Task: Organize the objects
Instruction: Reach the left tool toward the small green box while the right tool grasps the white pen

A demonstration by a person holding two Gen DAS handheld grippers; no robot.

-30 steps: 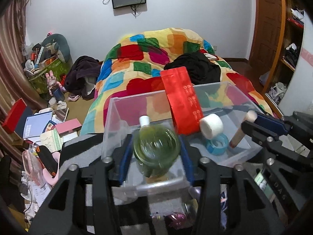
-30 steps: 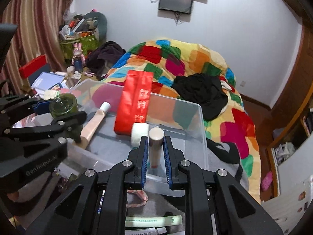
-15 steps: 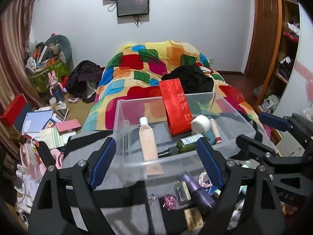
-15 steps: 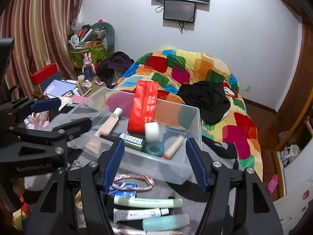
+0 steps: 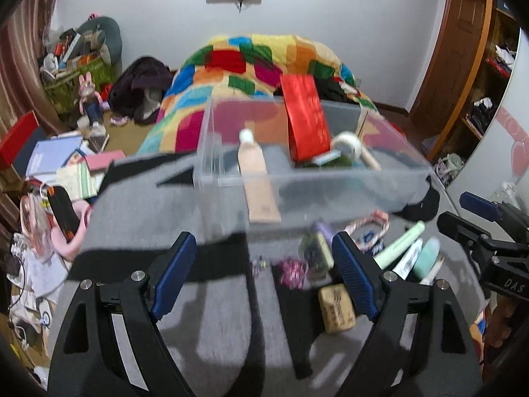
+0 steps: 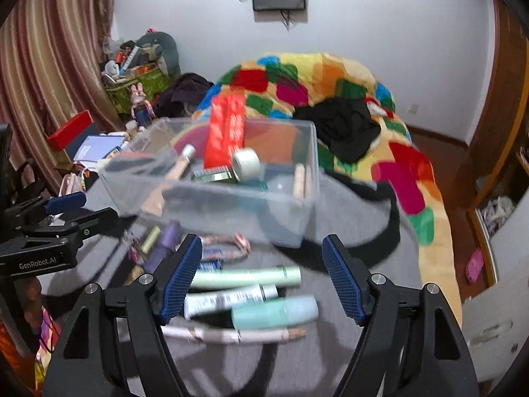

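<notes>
A clear plastic bin [image 5: 330, 192] stands on a grey cloth and holds a red pouch [image 5: 305, 122], a beige tube [image 5: 254, 172], a white tape roll [image 5: 347, 142], a green bottle [image 6: 211, 175] and a beige cylinder [image 6: 299, 178]. My left gripper [image 5: 263, 236] hovers open just in front of the bin, above a pink trinket [image 5: 291, 271] and a tan block [image 5: 335, 307]. Over a pale green tube [image 6: 244, 278], a white tube [image 6: 228, 299] and a teal bottle [image 6: 274, 312], my right gripper [image 6: 262, 240] has its jaws opening. Neither gripper holds anything.
A braided cord [image 6: 224, 244] and a purple bottle [image 6: 165, 241] lie against the bin's front. Behind the bin is a bed with a colourful quilt [image 6: 297, 76] and a black garment [image 6: 344, 125]. Books and boxes [image 5: 56, 155] crowd the floor at left. Wooden shelves [image 5: 489, 76] stand at right.
The left gripper let go of the green bottle and the right one let go of the beige cylinder, both now in the bin. Both grippers opened wide and drew back over the loose items.
</notes>
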